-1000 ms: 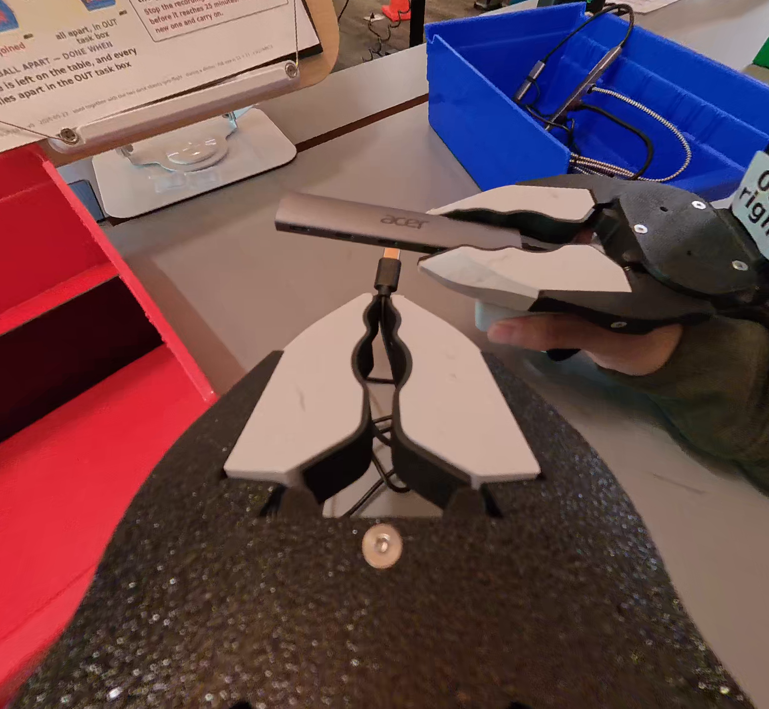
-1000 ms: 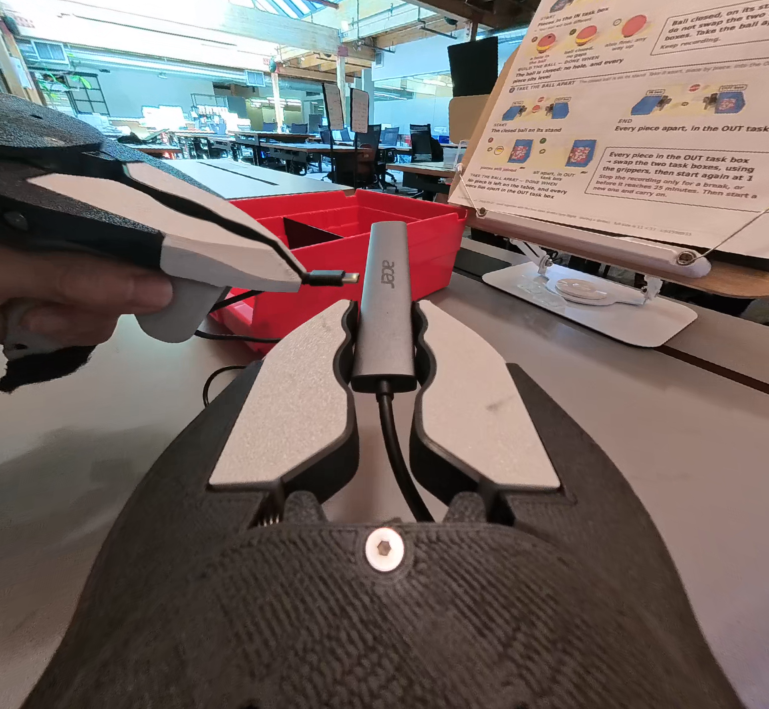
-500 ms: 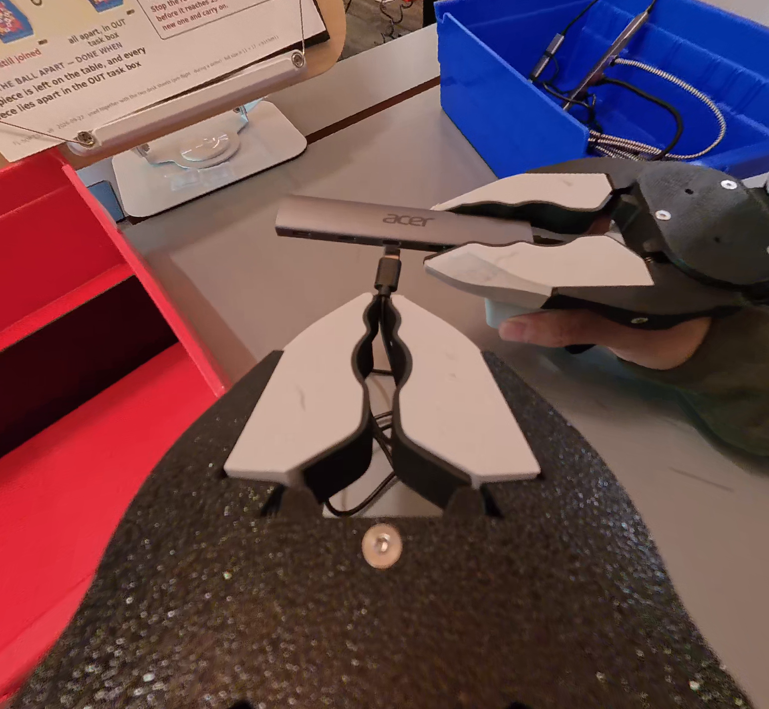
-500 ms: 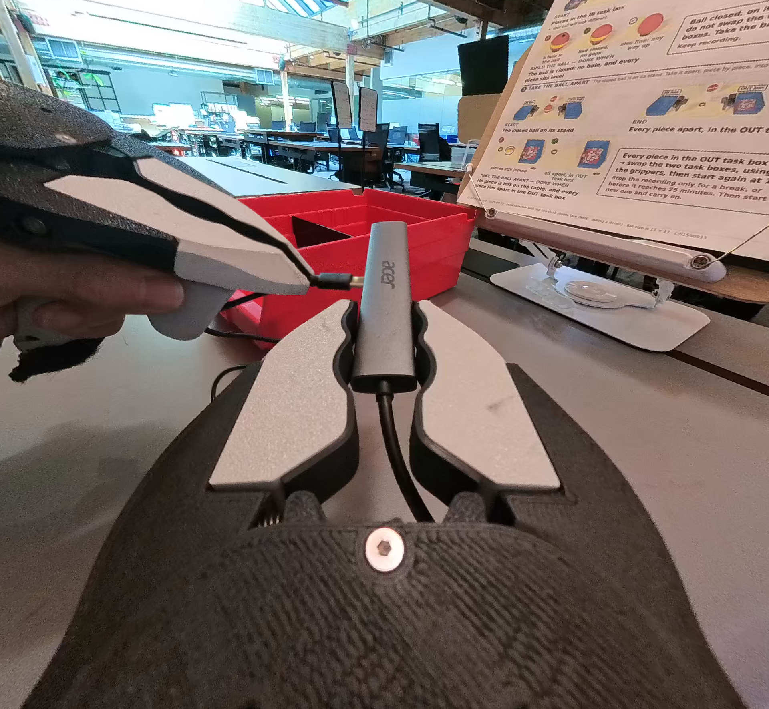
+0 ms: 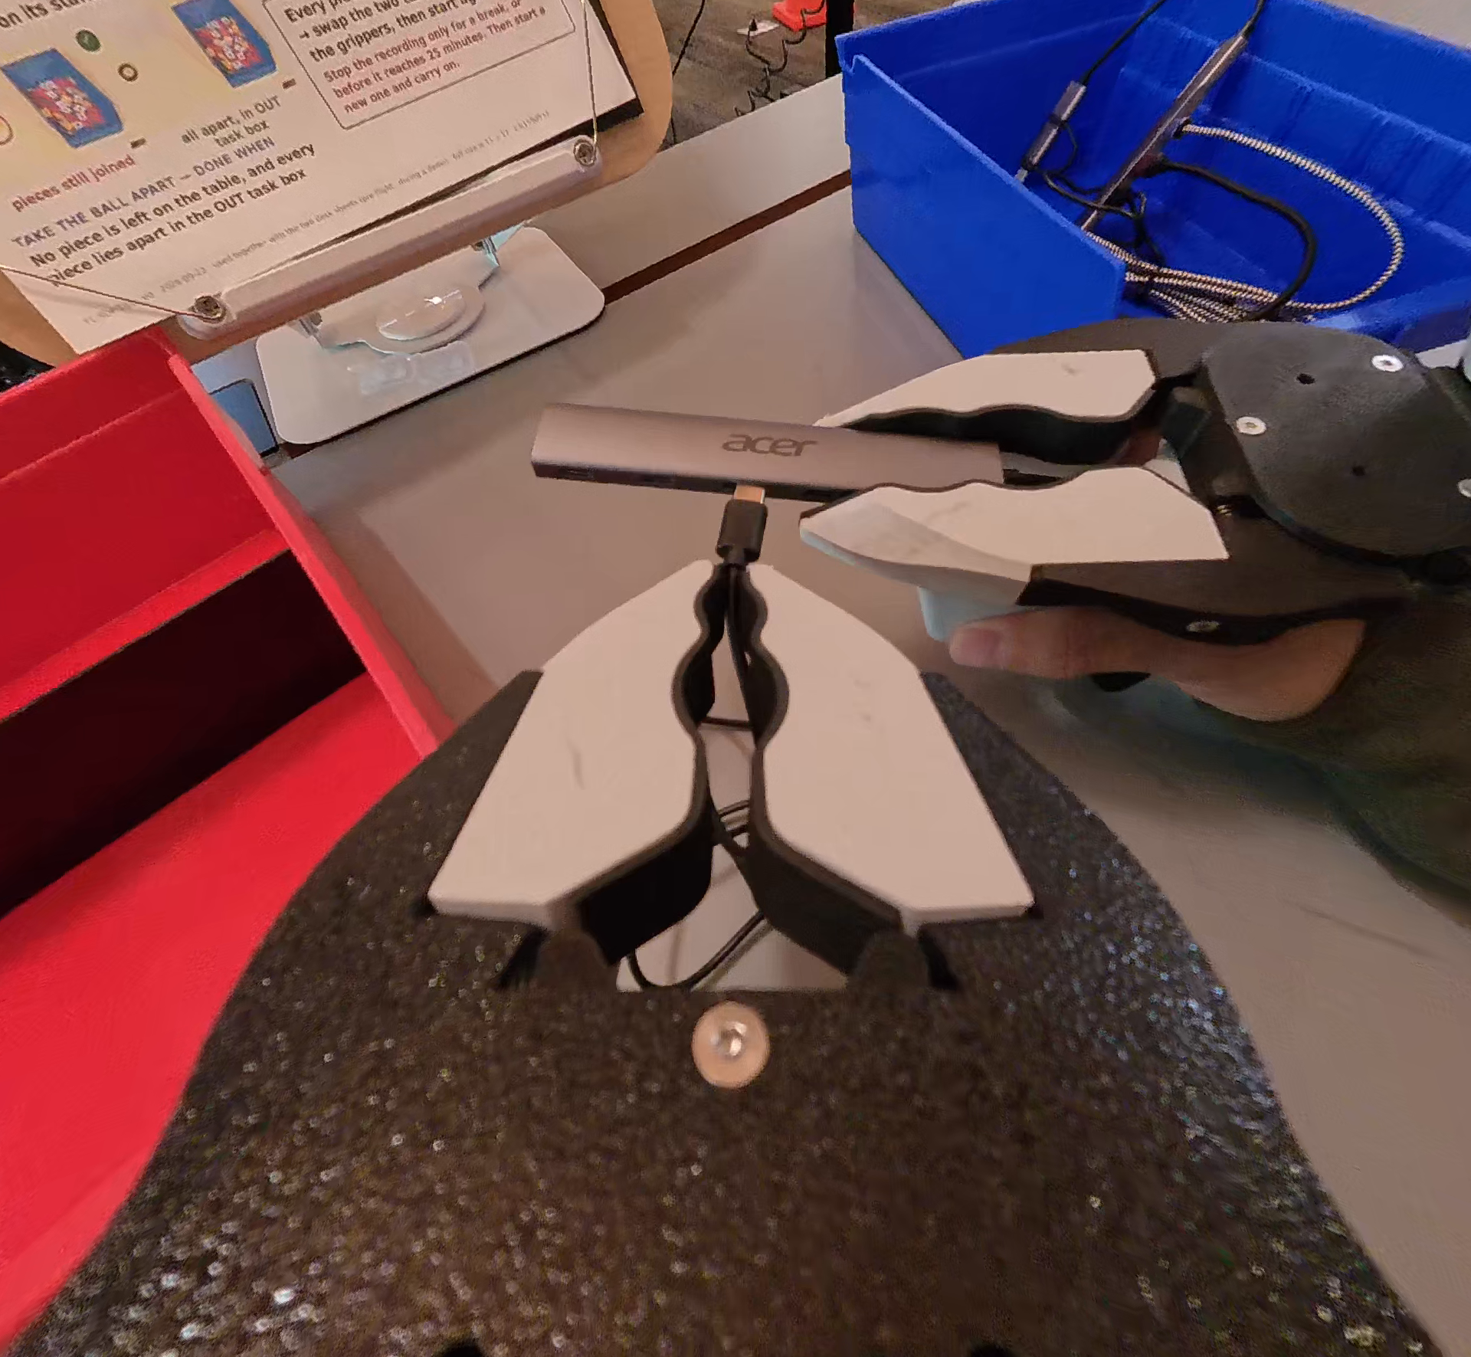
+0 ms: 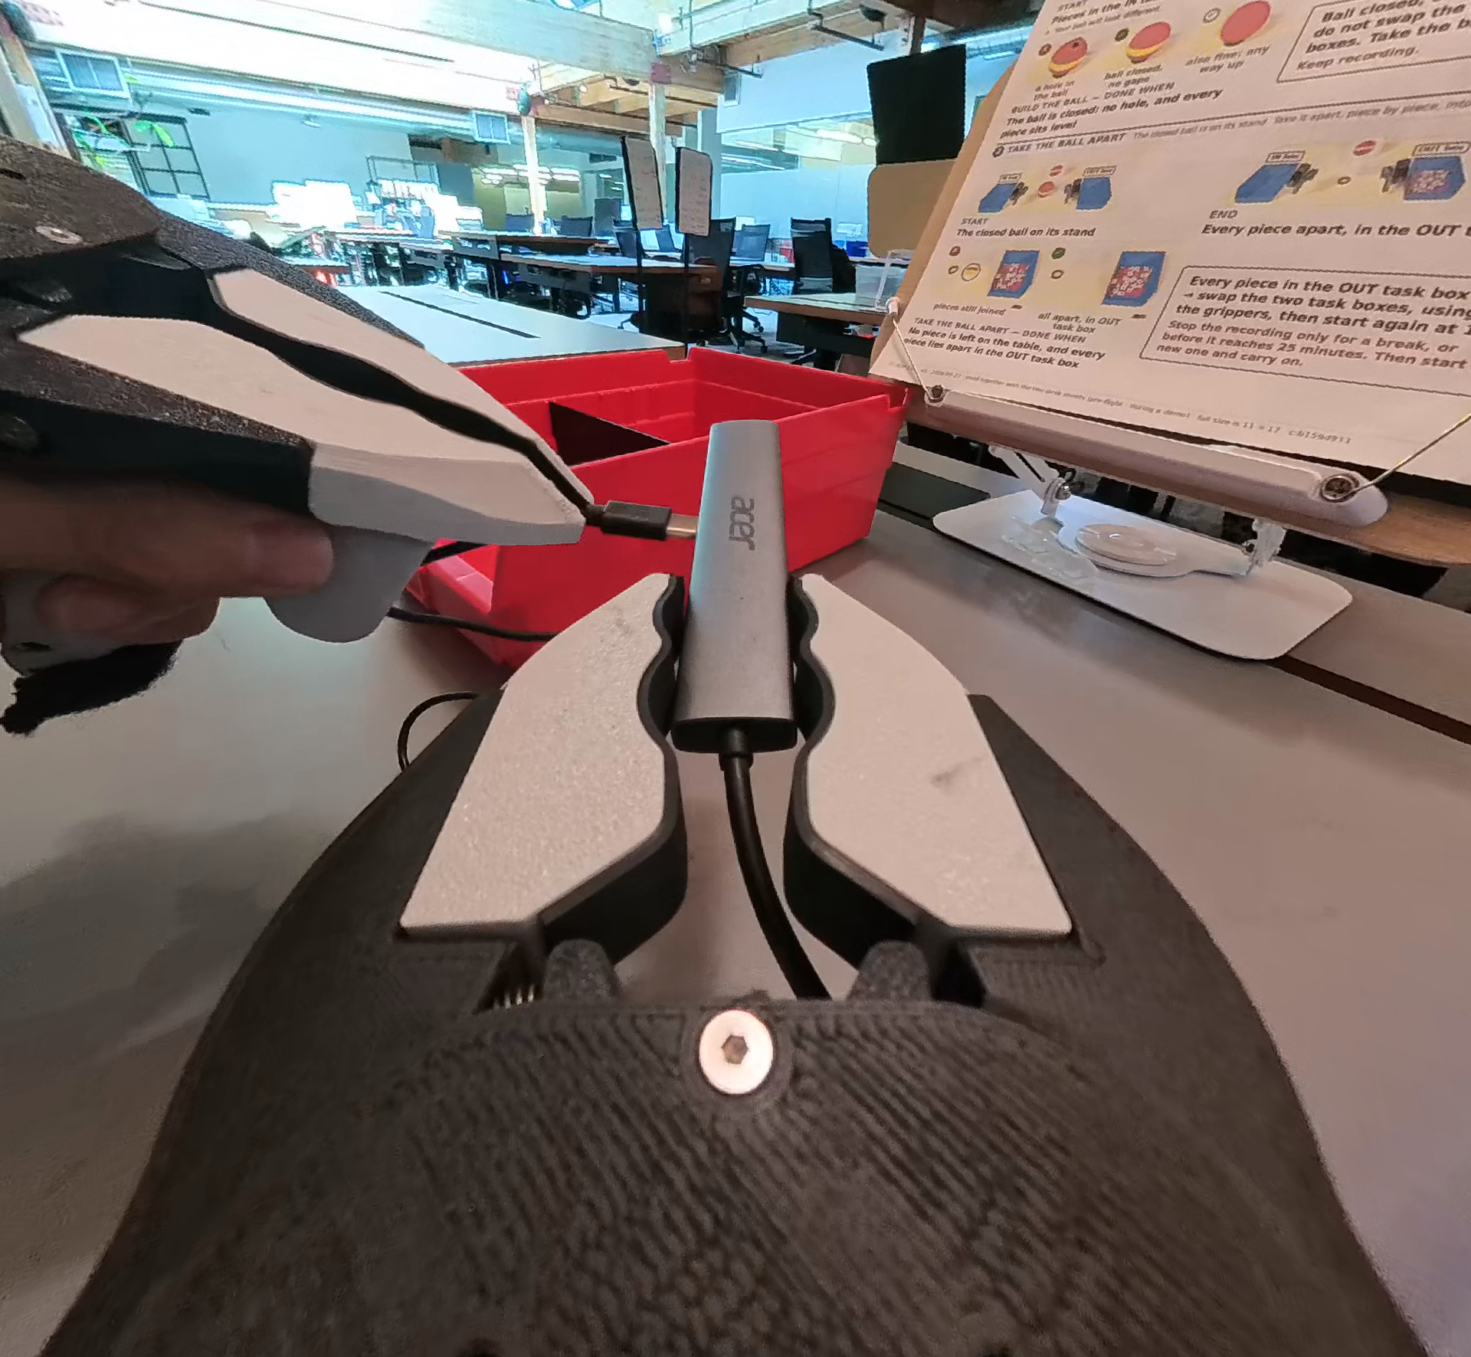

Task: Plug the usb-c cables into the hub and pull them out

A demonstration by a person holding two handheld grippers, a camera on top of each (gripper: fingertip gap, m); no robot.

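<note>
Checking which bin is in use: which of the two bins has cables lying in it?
The blue bin, at far right in the left wrist view; cables lie inside. The red bin shows none.

The grey table [image 5: 796,332] has a matt top crossed by a dark brown seam [image 5: 716,252] toward its far side. On it stand a red divided bin [image 5: 159,602] at the left, a blue bin [image 5: 979,220] at the far right, and between them, farther back, the flat white base plate [image 5: 430,339] of a stand carrying a printed instruction sheet [image 5: 278,69]. A thin black cable [image 6: 446,622] lies on the tabletop just beside the red bin's near corner, with a loop of it curling toward the camera in the right wrist view.
</note>
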